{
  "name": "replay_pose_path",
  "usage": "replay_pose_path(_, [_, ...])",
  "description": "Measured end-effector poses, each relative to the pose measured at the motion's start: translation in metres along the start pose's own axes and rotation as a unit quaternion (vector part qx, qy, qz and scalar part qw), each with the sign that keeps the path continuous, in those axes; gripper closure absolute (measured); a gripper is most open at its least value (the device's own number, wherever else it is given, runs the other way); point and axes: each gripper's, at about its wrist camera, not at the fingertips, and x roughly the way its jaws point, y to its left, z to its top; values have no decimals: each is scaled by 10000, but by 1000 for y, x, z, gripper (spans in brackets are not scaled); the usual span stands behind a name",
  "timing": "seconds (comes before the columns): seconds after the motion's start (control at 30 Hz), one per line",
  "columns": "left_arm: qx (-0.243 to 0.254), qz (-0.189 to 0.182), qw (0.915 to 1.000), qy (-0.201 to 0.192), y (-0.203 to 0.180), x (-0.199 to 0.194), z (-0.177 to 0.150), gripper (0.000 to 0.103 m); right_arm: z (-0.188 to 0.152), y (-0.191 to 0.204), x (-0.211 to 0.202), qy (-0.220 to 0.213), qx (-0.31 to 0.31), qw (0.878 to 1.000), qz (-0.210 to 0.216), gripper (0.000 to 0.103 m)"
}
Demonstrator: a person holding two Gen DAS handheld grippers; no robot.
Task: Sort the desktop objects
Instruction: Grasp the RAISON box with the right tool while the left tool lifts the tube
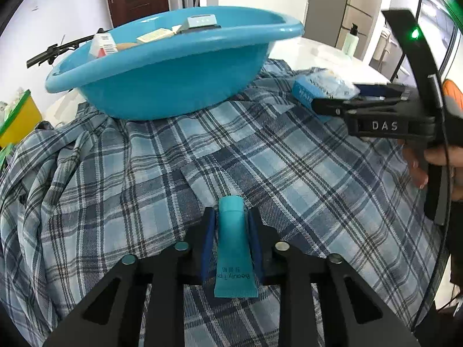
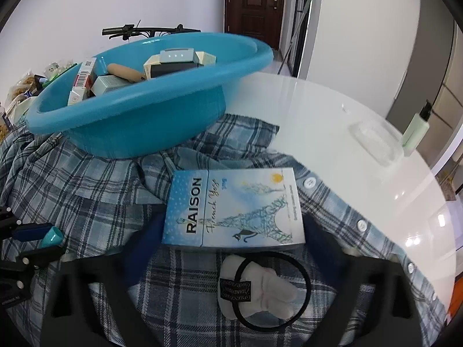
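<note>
My left gripper (image 1: 231,211) is shut on a teal cream tube (image 1: 233,248), cap pointing forward, held just above the plaid shirt (image 1: 162,173). In the right wrist view that tube's cap (image 2: 52,237) pokes out at the far left. My right gripper (image 2: 233,227) straddles a light blue "RAISON" box (image 2: 231,208) lying flat on the shirt, with a blue pad against each short end. Seen from the left wrist view, the right gripper (image 1: 332,102) holds the box (image 1: 318,88) at the right. A blue basin (image 1: 173,66) with several small boxes stands behind.
A black hair tie with a white bow (image 2: 260,289) lies on the shirt just under my right gripper. The white table (image 2: 332,110) carries a clear dish (image 2: 376,141) and a pale green pump bottle (image 2: 415,133) at the far right. A yellow bin (image 1: 20,118) is left.
</note>
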Motion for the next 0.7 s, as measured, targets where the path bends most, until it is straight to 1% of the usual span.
replay_pose_path(0.07, [-105,31,9999,-103,0,-6,-1,81,-1,-2,-3,-47,69,9999,76,16])
replay_pose_path(0.17, [-198,63,9994,-263,1,-13,-1,81,0,-1,-13,-166,75,9998,37,16])
replay_pose_path(0.37, [-378,212,9969,-662,6,-38,-4,83,2,4,-43,-499,113,9987,86,16])
replay_pose_path(0.53, [-580,234,9947,-812,13,-54,-7,83,4,12,-66,-744,72,9971,132,16])
replay_pose_path(0.7, [-770,280,9919,-969,19,-68,-17,83,2,25,-94,-1028,37,9943,270,16])
